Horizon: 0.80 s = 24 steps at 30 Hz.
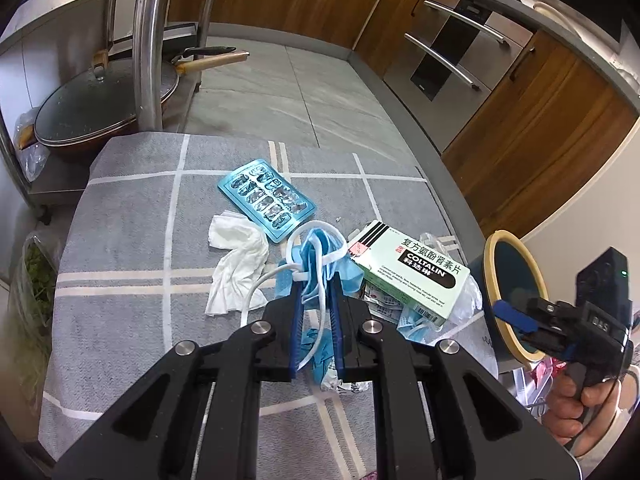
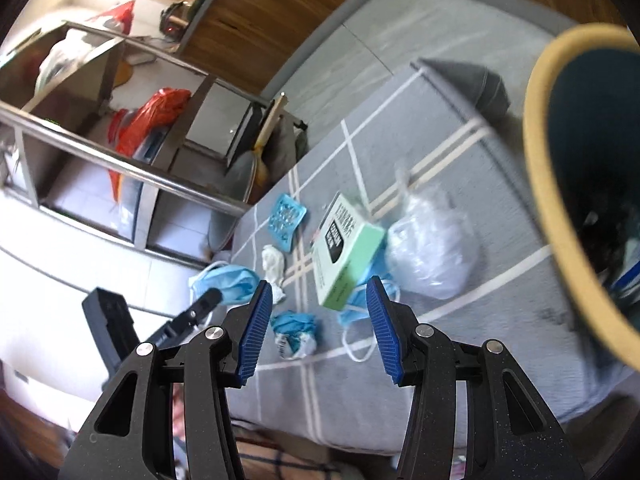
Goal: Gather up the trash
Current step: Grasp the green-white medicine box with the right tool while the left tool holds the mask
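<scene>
While gripped: 1 mask [image 1: 316, 264], 2 tongs [image 1: 316, 292].

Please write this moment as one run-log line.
left gripper: shut on blue disposable face mask | right gripper: open, empty | dark bin with tan rim: nearby

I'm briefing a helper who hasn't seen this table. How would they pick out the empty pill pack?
On the grey checked cloth covering the table, look past the green medicine box and the crumpled white tissue. The pill pack is the flat turquoise rectangle with rows of burst foil pockets, the only rigid, shiny sheet there.
</scene>
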Motion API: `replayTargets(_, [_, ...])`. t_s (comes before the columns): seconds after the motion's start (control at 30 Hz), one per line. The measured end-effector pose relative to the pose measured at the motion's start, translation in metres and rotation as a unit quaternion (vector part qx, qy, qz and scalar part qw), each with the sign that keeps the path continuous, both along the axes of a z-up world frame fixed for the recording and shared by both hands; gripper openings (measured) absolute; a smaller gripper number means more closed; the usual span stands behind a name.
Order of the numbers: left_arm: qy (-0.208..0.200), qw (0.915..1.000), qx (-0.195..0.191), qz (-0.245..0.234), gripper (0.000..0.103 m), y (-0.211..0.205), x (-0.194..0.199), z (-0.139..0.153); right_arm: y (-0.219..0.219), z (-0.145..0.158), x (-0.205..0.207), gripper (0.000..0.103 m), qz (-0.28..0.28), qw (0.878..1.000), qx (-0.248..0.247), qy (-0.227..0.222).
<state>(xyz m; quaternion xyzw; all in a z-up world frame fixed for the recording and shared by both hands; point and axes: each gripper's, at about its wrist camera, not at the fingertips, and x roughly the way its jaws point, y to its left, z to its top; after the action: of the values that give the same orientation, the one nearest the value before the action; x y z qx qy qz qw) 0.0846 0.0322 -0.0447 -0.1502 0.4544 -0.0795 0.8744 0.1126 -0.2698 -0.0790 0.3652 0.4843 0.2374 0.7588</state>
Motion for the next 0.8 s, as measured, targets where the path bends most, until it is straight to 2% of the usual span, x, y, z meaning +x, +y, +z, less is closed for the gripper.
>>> replayTargets(0.23, [0.003,1.0,-0.003,0.0,0.011,0.002,0.0,-0.003,0.02,-0.02,0.012,0.051,-0.018,0.999,0.016,0.033])
replayTargets(0.73, [0.005,0.9999,-0.006,-0.008,0.011,-0.005,0.002,-0.005,0.039,-0.047,0.025,0.05,-0.023,0.998,-0.004,0.066])
replayTargets(0.77, [0.006,0.9999,-0.005,-0.008,0.011,-0.005,0.002,-0.005,0.039,-0.048,0.025,0.043,-0.024,0.998,-0.003,0.066])
replayTargets(0.8, [0.006,0.9999,-0.005,-0.008,0.011,-0.005,0.001,-0.005,0.039,-0.048,0.025,0.03,-0.024,0.998,-0.002,0.063])
